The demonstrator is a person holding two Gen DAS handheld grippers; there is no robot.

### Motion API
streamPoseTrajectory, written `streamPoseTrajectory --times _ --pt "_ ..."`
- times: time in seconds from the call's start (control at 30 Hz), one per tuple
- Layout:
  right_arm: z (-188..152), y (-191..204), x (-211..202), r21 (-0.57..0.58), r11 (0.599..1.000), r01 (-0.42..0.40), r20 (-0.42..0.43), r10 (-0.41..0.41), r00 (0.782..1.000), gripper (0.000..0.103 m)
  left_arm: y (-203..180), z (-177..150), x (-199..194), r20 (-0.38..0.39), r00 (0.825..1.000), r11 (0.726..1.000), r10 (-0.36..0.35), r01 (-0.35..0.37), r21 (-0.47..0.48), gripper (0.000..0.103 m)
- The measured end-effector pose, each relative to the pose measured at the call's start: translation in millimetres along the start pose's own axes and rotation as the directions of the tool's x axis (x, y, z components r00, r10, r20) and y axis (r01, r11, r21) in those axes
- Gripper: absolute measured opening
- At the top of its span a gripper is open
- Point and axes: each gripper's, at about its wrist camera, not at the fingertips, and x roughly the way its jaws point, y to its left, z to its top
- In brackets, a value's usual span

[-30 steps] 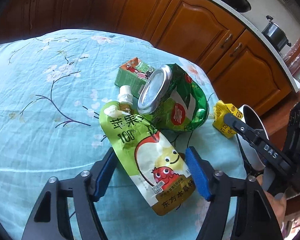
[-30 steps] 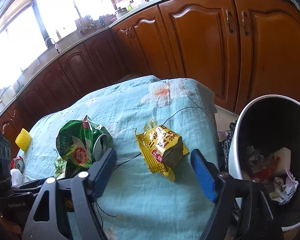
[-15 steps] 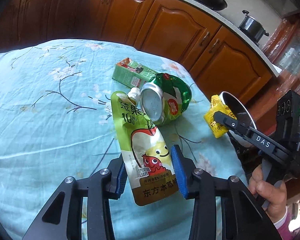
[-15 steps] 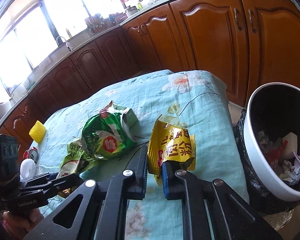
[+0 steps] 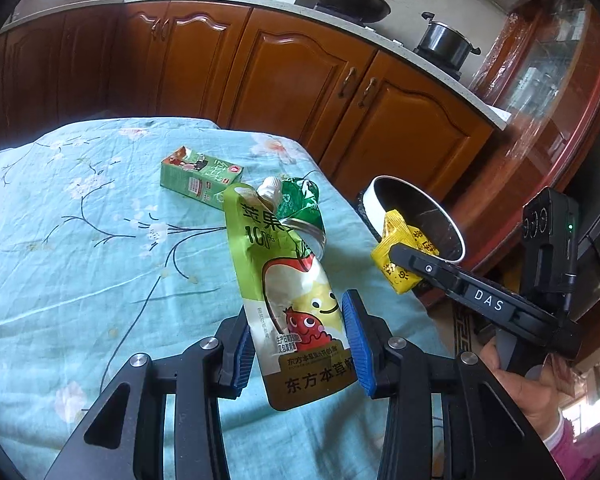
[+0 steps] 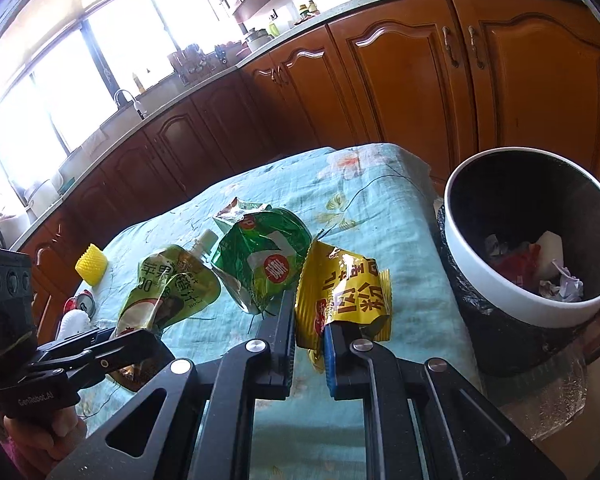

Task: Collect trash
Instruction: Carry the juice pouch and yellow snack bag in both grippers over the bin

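Observation:
My left gripper (image 5: 300,344) is shut on a green apple juice pouch (image 5: 284,280) and holds it lifted above the table; the pouch also shows in the right wrist view (image 6: 168,292). My right gripper (image 6: 308,340) is shut on a yellow snack wrapper (image 6: 344,292), held up near the trash bin (image 6: 476,280). In the left wrist view the wrapper (image 5: 396,252) hangs at the bin's rim (image 5: 370,200). A crumpled green bag (image 6: 264,260) and a green carton (image 5: 200,176) lie on the blue floral tablecloth (image 5: 80,240).
The bin holds crumpled paper and scraps (image 6: 540,268). A yellow ribbed object (image 6: 91,269) and a can (image 6: 82,302) sit at the table's far left side. Wooden cabinets (image 5: 300,80) stand behind the table.
Both grippers have risen with their catches. The pouch has come off the table. The wrapper has moved toward the bin.

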Motion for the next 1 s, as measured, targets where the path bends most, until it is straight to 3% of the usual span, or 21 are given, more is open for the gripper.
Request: streamPoseTrajectory --times 0.37,1.0 --pt "-5.0 -26.5 -29.5 0.041 0.998 0.044 0.043 -0.046 0.998 0.012 -44.1 5.1 7.3 -0.001 0.998 0.993 -0.064 0.064 0.1 0.039" --pt "7.4 -91.8 -67.8 0.119 0.984 0.133 0.084 -0.143 0.986 0.012 -103.6 45.2 91.5 -0.074 0.991 0.97 -0.109 0.123 0.21 0.039"
